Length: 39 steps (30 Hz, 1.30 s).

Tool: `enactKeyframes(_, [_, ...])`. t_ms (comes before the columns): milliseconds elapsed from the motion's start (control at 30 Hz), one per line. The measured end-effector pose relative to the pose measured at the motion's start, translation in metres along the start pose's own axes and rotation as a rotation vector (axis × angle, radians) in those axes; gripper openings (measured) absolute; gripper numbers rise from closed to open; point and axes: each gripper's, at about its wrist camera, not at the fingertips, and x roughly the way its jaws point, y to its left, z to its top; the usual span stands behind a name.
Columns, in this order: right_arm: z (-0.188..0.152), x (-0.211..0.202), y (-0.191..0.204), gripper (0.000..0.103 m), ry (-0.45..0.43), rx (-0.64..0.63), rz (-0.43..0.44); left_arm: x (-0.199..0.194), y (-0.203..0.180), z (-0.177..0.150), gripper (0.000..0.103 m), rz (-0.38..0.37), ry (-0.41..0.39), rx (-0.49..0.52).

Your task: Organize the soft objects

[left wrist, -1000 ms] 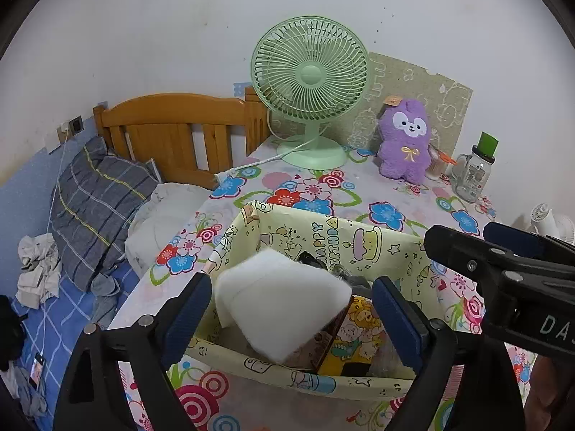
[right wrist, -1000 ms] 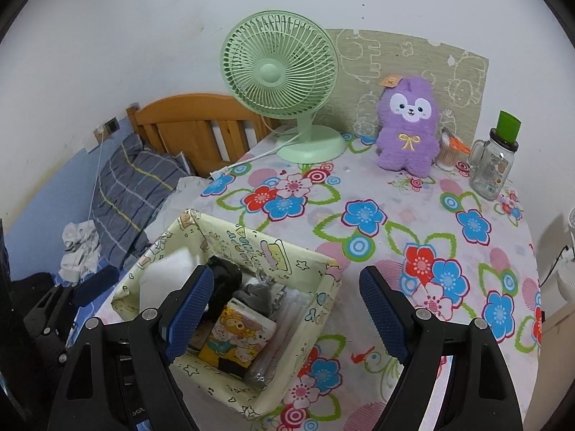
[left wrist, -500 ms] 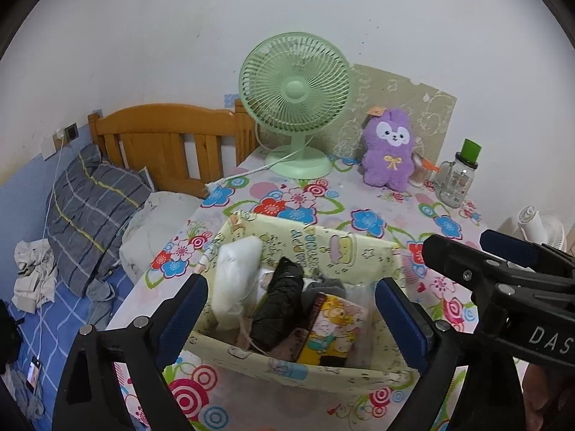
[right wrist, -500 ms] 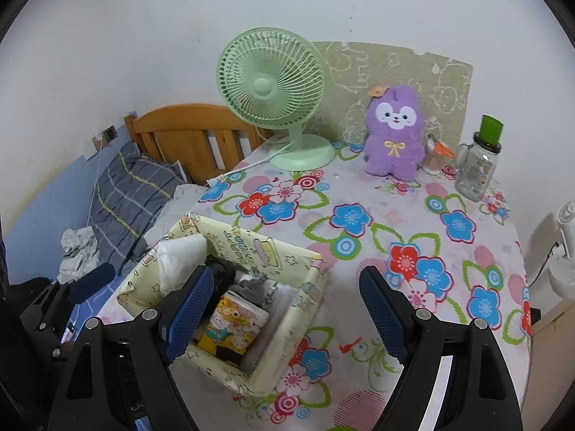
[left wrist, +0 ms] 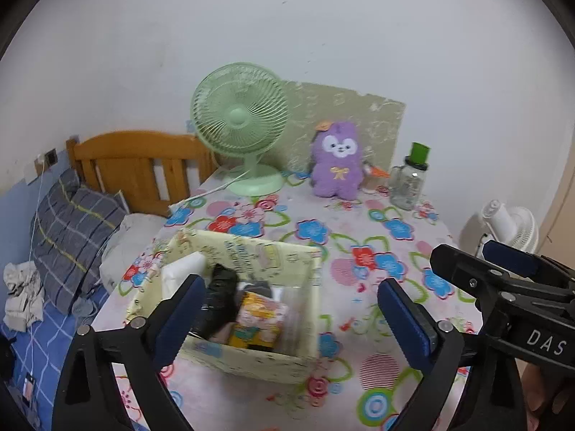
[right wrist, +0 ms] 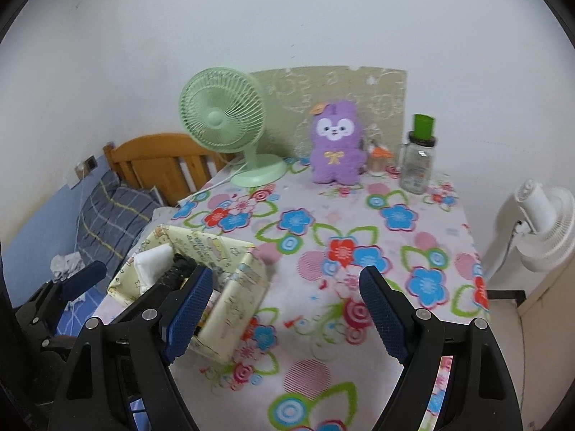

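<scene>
A pale yellow fabric basket (left wrist: 248,359) sits on the flowered table near its front left edge. Inside stand a white soft pad (left wrist: 181,273), a black rolled item (left wrist: 219,298) and a yellow cartoon pack (left wrist: 257,319). The basket also shows in the right wrist view (right wrist: 230,309), with the white pad (right wrist: 152,262) at its left end. A purple plush toy (left wrist: 336,163) stands at the back of the table, also in the right wrist view (right wrist: 334,145). My left gripper (left wrist: 291,316) is open and empty above the basket. My right gripper (right wrist: 284,309) is open and empty, right of the basket.
A green desk fan (left wrist: 240,122) with a white cord and a glass jar with a green lid (left wrist: 409,179) stand at the back. A bed with a wooden headboard (left wrist: 136,168) and a grey pillow lies left. A white floor fan (right wrist: 542,226) stands right.
The white pad left my left gripper and now stands in the basket's left end. Both grippers have pulled back and up from the basket, widening the view.
</scene>
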Motion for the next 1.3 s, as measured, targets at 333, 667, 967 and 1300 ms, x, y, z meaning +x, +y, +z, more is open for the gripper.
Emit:
enactKeyframes(333, [-0.019,-0.065,-0.053,0.086,-0.066,0.058,-0.083,-0.033,-0.054,-0.007,0.103,-0.066,-0.042,0.069])
enactKeyframes(667, [-0.041,-0.105,-0.079,0.091,-0.113,0.094,-0.133,-0.058,-0.083,-0.017,0.103,-0.116,-0.069,0.105])
enactKeyframes(967, [-0.051,-0.119,-0.087,0.094,-0.146,0.117,-0.133,-0.066,-0.087,-0.020,0.103,-0.127,-0.083,0.112])
enactKeyframes(1300, [-0.055,-0.116,-0.080,0.095,-0.134,0.088,-0.122,-0.070,-0.082,-0.019,0.103,-0.125,-0.099,0.099])
